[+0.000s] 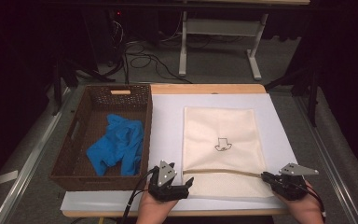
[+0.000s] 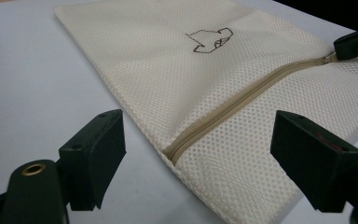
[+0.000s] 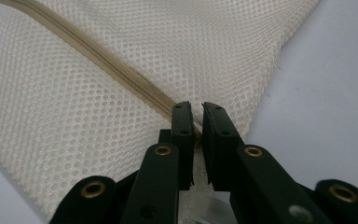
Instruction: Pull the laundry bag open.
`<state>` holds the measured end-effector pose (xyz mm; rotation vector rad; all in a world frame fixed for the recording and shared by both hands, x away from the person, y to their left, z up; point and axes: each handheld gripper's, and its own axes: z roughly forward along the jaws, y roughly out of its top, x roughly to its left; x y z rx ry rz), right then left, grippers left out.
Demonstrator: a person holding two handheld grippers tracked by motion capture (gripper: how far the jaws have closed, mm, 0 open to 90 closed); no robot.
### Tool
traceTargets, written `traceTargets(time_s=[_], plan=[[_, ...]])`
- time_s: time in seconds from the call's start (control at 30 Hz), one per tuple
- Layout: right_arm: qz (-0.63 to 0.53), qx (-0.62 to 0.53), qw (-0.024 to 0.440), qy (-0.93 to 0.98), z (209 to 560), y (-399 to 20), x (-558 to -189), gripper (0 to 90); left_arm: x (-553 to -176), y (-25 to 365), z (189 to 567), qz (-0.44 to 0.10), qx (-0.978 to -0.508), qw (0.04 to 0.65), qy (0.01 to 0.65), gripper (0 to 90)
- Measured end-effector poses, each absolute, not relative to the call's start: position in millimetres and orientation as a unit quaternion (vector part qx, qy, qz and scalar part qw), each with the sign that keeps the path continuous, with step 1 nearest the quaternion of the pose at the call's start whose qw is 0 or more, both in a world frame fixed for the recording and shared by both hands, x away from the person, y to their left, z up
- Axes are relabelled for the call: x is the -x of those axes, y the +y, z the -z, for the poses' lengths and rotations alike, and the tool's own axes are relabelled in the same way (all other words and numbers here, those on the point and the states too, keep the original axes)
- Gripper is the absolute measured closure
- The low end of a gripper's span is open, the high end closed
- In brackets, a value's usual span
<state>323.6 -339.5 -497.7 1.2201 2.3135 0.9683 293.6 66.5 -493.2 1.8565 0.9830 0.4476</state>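
Mesh bag (image 1: 223, 144) lies flat on the table (image 1: 168, 121), its zipper (image 1: 223, 172) running crosswise near the front edge. Right claw (image 3: 198, 109) is clenched on the zipper's right end; left claw (image 1: 182, 184) stands released at the left end.

Cream open-weave mesh cloth bag (image 1: 223, 140) with a smooth tan woven zipper tape (image 2: 242, 95), lying on matt white paper sheet (image 1: 168, 121); at 9 o'clock, a rough brown wicker basket (image 1: 74, 163) holding matt blue rubbery gloves (image 1: 116, 144); light wooden table edge (image 1: 205, 88) at 12 o'clock.
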Motion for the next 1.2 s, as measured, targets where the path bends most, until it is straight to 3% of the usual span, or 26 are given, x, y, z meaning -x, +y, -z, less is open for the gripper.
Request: traceTargets(time_s=[0.67,1.03,1.2], plan=[[-0.357,-0.418,0.170,0.818,491,-334,-320,86.9,-293,68,492,-0.184,-0.757,0.481,0.404,18.4],[-0.364,-0.399,0.162,0.826,493,-316,-324,80.5,-294,66,492,-0.179,-0.757,0.484,0.401,18.4],[-0.385,-0.427,0.180,0.798,484,-333,-322,74.7,-295,67,492,-0.179,-0.753,0.488,0.403,18.5]])
